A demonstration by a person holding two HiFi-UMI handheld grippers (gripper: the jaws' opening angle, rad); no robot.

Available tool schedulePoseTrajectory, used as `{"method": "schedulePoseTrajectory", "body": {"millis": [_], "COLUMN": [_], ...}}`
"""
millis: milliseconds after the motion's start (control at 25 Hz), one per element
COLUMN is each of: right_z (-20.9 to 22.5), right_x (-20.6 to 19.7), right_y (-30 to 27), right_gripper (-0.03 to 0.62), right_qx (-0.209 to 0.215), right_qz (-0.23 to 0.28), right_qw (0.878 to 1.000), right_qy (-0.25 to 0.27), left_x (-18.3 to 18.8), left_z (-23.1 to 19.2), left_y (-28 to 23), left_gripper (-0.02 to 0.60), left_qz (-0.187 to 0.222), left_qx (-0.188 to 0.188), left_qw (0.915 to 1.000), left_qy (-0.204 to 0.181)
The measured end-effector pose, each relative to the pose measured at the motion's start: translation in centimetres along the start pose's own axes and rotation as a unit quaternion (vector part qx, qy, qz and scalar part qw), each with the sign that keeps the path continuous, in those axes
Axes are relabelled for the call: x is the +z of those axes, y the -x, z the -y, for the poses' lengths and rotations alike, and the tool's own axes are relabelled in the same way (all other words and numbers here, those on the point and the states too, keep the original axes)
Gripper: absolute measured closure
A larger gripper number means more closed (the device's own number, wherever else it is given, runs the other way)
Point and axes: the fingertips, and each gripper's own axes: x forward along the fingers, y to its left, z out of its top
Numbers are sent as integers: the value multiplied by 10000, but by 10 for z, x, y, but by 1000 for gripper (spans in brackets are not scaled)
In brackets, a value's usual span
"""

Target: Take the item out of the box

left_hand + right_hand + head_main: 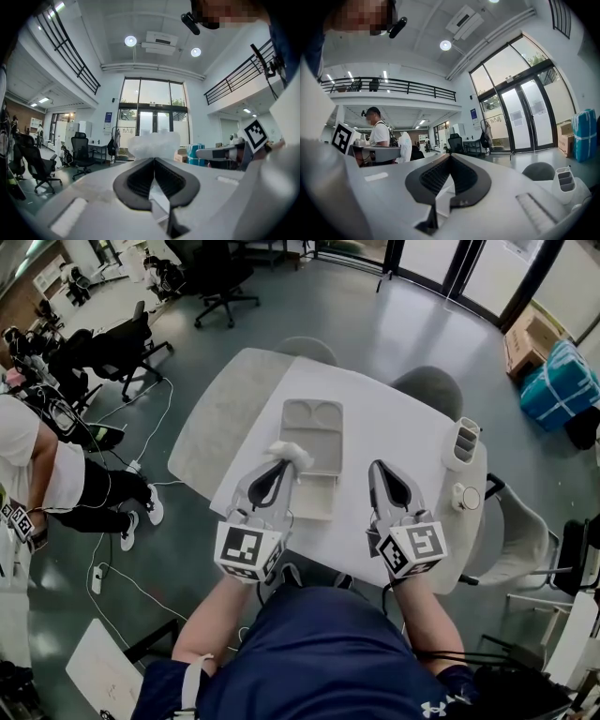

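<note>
An open beige box [312, 418] lies flat on the white table [394, 427], its lid with two hollows on the far side. My left gripper [279, 465] hovers over the box's near half, shut on a crumpled white wrapped item [291, 455]. In the left gripper view, that item [154, 143] bulges beyond the closed jaw tips of the left gripper [153, 158]. My right gripper [377, 468] hangs to the right of the box, shut with nothing in it. The right gripper view shows the right gripper [450, 156] with jaws together and the white item [404, 146] off to the left.
A white slotted holder [463, 442] and a small round object [466, 497] sit near the table's right edge. Grey chairs [428, 388] stand behind and right of the table. A person [37, 474] stands at far left among cables and office chairs [122, 343].
</note>
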Motion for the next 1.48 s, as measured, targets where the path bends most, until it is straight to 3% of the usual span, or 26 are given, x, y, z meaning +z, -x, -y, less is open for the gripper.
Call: {"method": "schedulePoseTrajectory", "body": {"millis": [1480], "right_z": [-12], "right_x": [3], "right_y": [8], "right_gripper": [592], "right_qx": [102], "right_qz": [-4], "right_qw": [9999], "right_qy": [64], "left_x": [-2], "left_z": [3], "left_y": [9], "left_gripper": [574], "left_qz": [-56], "left_qx": [-29], "left_qw": [10000], "left_qy": [15]}}
